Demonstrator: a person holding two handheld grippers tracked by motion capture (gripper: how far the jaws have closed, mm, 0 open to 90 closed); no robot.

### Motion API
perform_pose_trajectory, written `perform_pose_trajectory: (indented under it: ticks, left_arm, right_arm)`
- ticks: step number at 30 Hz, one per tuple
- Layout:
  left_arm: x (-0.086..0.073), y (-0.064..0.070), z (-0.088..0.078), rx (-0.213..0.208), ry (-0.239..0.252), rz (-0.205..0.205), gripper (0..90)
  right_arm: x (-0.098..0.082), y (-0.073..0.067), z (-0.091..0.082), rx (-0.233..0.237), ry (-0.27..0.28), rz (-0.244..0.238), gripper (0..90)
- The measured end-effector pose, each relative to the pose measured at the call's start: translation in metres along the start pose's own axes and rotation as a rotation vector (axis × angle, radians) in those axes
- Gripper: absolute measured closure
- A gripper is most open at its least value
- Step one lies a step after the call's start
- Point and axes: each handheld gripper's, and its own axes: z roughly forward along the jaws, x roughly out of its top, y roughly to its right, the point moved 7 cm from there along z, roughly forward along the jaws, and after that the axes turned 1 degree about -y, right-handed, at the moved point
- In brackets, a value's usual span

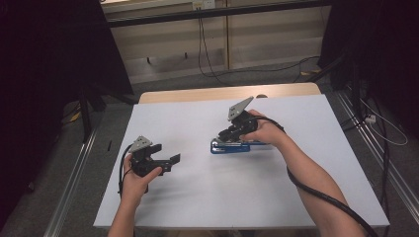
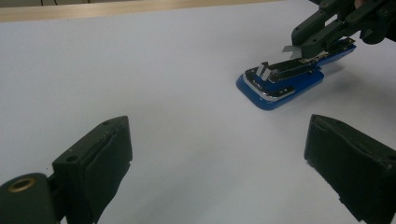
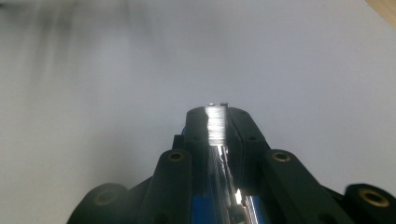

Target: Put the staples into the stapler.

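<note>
A white worktop [image 1: 197,207] fills most of the high view, with a strip of bare wood along its far edge and dark floor and cables beyond. On it, right of centre, lies a blue stapler [image 1: 232,146], flat on its base, its long axis running roughly side to side across the worktop. The right gripper [image 1: 232,132] comes down on it from the right, and its jaws stand narrow, pinched on the stapler's metal upper part. In the right gripper view a bright strip of metal sits squeezed between the two black jaws with the blue body below them, so the grip runs along the stapler's length rather than across it. In the left gripper view the stapler [image 2: 280,81] appears up and to the right, its rounded blue nose turned toward that camera and the right gripper [image 2: 310,39] clamped near its far end. The left gripper [image 1: 168,160] hangs low over the worktop at the left, well apart from the stapler, its jaws spread wide with nothing between them and pointing toward the stapler's near end. The right hand [image 1: 264,131] is therefore the one on the job. The left hand [image 1: 138,180] would have to travel across the bare white surface, along the stapler's own axis, to reach the free blue nose.
</note>
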Motion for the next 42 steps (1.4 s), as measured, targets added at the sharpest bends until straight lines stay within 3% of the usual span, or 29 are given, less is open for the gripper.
perform_pose_trajectory:
  ticks: [23, 42]
  left_arm:
    - [0.000, 0.000, -0.001, -0.005, 0.008, -0.020, 7.8]
    - [-0.001, 0.002, 0.002, -0.012, -0.005, -0.007, 7.8]
  right_arm:
    - [-0.002, 0.007, 0.010, 0.011, -0.014, -0.034, 79.5]
    - [-0.005, 0.009, 0.012, 0.012, -0.024, -0.058, 79.5]
